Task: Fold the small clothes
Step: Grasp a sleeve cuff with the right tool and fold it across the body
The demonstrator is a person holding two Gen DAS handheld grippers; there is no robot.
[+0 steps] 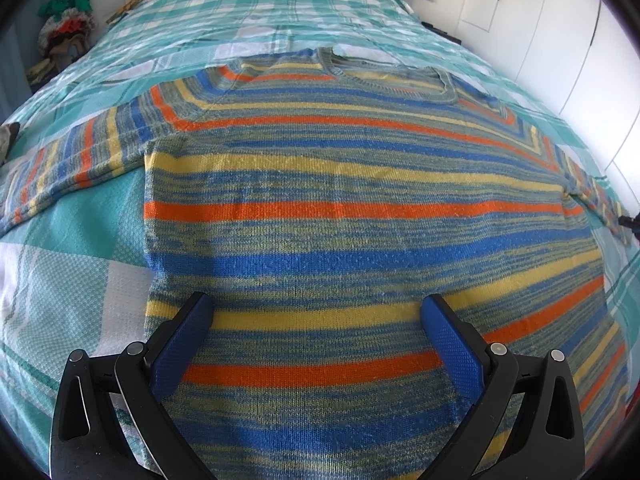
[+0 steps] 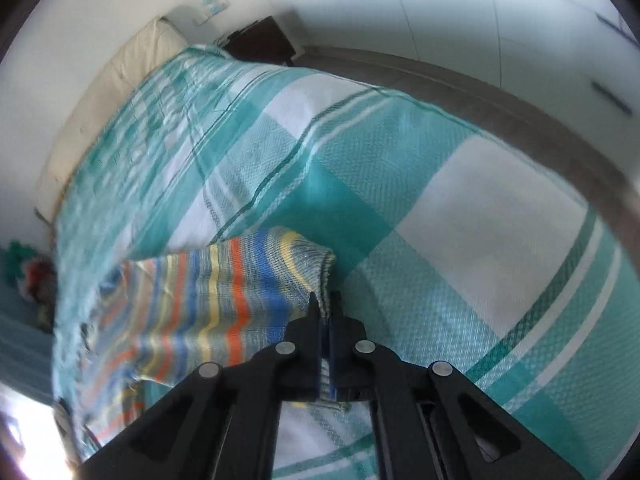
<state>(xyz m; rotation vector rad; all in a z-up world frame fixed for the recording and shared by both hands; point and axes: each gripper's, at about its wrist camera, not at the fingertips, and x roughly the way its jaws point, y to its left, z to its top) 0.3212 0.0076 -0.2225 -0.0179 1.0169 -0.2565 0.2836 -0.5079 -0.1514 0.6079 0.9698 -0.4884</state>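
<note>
Right tongs (image 2: pixel 325 312) clamp sleeve cuff (image 2: pixel 320 268); left tongs (image 1: pixel 316 312) gape wide.

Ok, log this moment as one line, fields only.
stage: first fold starting | sweater: flat on bedspread | left gripper: open above hem | right gripper: shut on sleeve cuff
</note>
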